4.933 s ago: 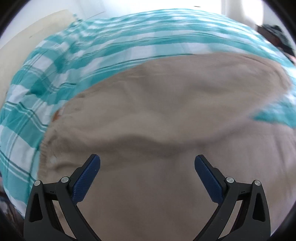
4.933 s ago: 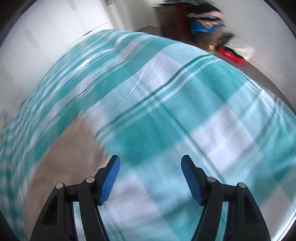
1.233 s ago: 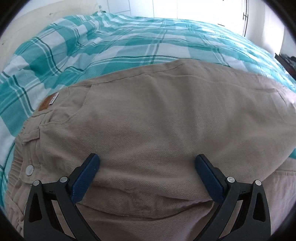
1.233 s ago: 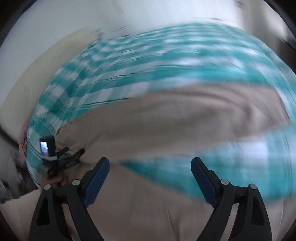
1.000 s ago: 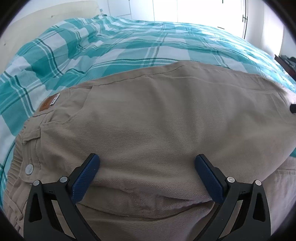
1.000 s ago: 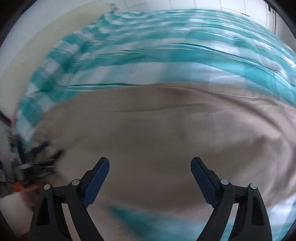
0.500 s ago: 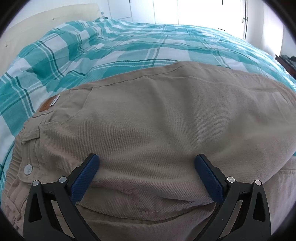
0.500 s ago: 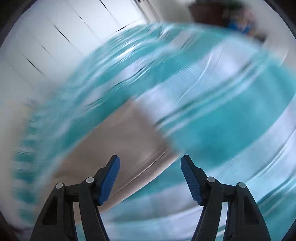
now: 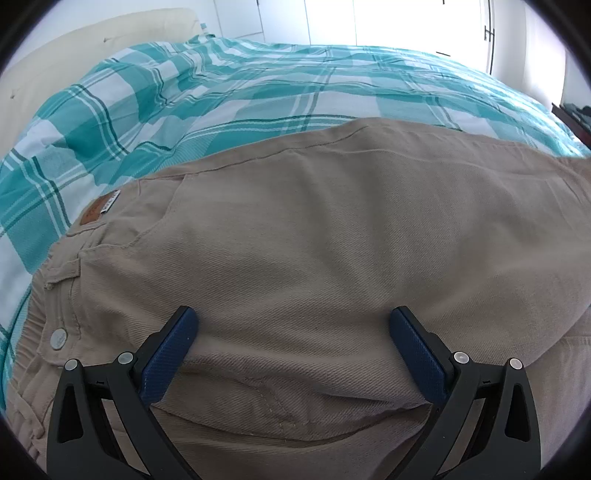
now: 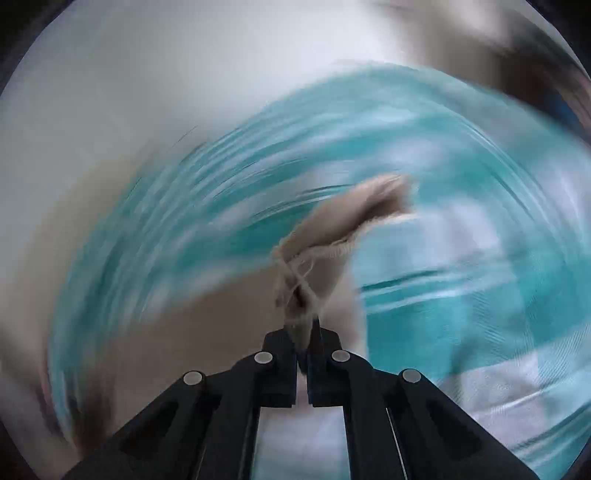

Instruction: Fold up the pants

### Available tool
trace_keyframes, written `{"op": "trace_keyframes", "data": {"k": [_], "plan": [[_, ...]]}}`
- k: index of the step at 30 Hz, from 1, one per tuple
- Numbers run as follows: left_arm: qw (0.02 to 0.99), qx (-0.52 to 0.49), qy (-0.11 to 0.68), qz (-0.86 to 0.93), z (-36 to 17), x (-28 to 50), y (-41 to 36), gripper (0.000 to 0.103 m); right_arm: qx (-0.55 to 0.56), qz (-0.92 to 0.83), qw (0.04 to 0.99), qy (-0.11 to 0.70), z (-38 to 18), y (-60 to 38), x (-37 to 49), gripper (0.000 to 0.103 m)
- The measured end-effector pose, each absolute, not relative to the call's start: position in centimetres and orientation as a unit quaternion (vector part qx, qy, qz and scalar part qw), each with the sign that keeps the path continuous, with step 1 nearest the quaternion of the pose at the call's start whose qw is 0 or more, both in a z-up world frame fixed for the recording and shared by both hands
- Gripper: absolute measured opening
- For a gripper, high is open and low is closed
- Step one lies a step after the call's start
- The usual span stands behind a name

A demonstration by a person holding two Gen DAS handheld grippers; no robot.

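Note:
Beige pants lie on a teal-and-white checked bedspread, folded lengthwise, with the waistband, a leather patch and a button at the left. My left gripper is open and rests low over the thigh part, its blue pads apart. My right gripper is shut on the frayed hem of a pant leg and holds it lifted above the bedspread. The right wrist view is heavily motion-blurred.
A cream headboard stands at the far left of the bed. White wardrobe doors and a bright window are behind it. Dark furniture sits at the right edge.
My right gripper has closed on the pant leg's hem and is swinging fast with it. My left gripper and the pants under it have stayed still.

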State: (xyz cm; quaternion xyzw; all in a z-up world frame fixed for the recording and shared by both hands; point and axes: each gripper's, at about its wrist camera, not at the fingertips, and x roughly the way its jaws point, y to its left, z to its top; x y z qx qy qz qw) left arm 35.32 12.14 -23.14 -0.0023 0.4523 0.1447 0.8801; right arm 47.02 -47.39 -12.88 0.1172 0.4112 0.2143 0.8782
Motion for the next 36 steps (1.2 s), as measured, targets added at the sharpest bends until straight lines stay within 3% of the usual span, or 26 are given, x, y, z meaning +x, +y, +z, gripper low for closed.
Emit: {"op": "trace_keyframes", "data": {"k": [4,7,9,10,11,13,16,19,23,27,30,32,36], "plan": [[0.878,0.002,0.456,0.146,-23.2,35.4,12.1,0.102,0.0,0.332,0.853,0.402,-8.9,-44.1,33.6,0.004],[0.875,0.007,0.46,0.148,-23.2,35.5,12.0,0.102,-0.001,0.287,0.851,0.439,-11.1,-48.9,27.9,0.005],[0.871,0.009,0.468,0.149,-23.1,35.7,12.0,0.102,0.01,0.206,0.856,0.475,-13.7,-53.8,27.1,0.023],[0.867,0.01,0.474,0.151,-22.9,35.9,12.0,0.102,0.014,0.154,0.855,0.496,-15.2,-56.2,26.9,0.049],[0.864,0.011,0.481,0.152,-22.7,36.0,12.0,0.103,0.014,0.089,0.852,0.515,-16.6,-58.5,26.9,0.066],[0.852,0.007,0.5,0.155,-21.9,36.0,12.0,0.102,0.021,-0.021,0.851,0.525,-17.5,-62.5,26.1,0.066],[0.849,-0.018,0.509,0.141,-20.0,34.1,11.6,0.102,0.051,-0.045,0.872,0.484,-14.8,-62.9,24.5,0.07],[0.858,-0.049,0.502,0.097,-18.1,30.7,10.1,0.102,0.042,-0.027,0.891,0.452,-12.2,-59.1,22.2,0.077],[0.868,-0.035,0.494,0.036,-16.7,24.9,6.4,0.102,0.059,0.07,0.904,0.418,-11.0,-49.8,20.7,0.078],[0.854,0.015,0.52,-0.001,-18.7,21.1,3.3,0.102,0.082,0.163,0.885,0.428,-14.1,-38.5,19.0,0.078],[0.851,-0.024,0.525,0.0,-20.2,19.5,4.1,0.102,0.092,0.185,0.861,0.464,-19.0,-33.1,19.0,0.078],[0.855,-0.041,0.517,-0.003,-20.0,19.1,4.9,0.102,0.068,0.16,0.849,0.499,-21.8,-31.3,19.2,0.079],[0.861,-0.041,0.506,-0.018,-20.1,18.7,5.5,0.103,0.078,0.161,0.852,0.492,-22.3,-31.6,18.6,0.079]]}}
